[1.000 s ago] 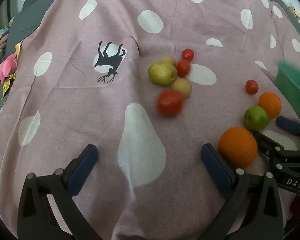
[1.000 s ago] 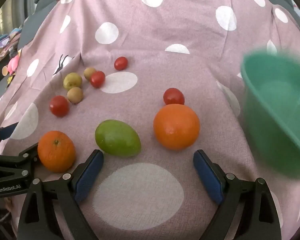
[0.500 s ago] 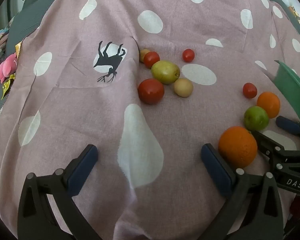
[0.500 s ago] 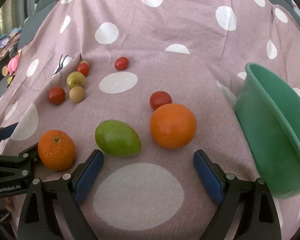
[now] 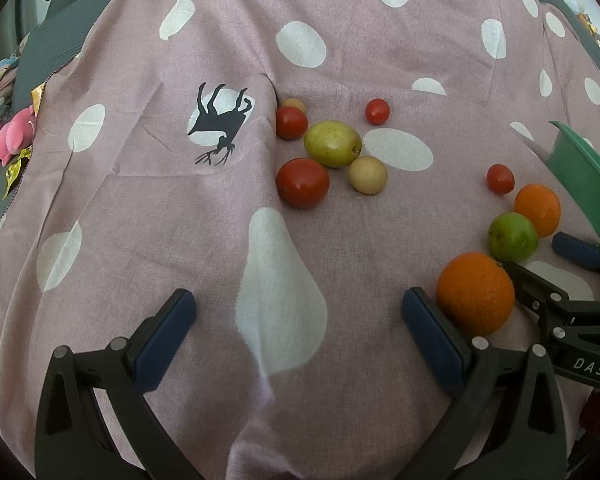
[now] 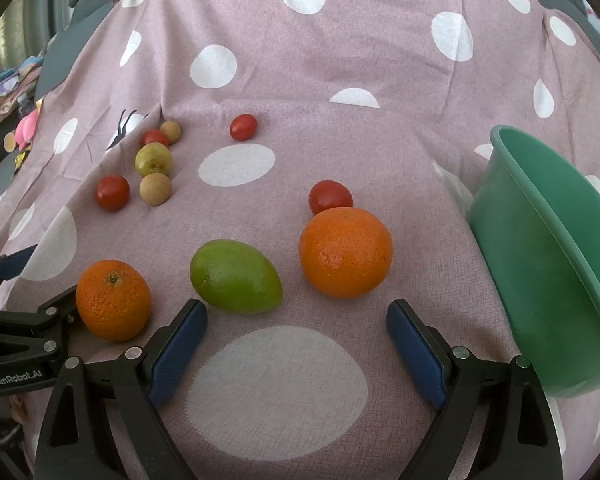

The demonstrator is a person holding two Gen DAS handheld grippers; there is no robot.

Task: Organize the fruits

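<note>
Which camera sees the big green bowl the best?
The right wrist view. There the green bowl fills the right side, tilted, showing its rim, its outer wall and part of the inside. The left wrist view catches only a slice of the bowl at its right edge.

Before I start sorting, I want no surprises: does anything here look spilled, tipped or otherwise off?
Yes. The green bowl lies tilted on its side with nothing visible inside, while all the fruit sits loose on the cloth: two oranges, a green fruit, tomatoes. Nothing looks damaged.
</note>
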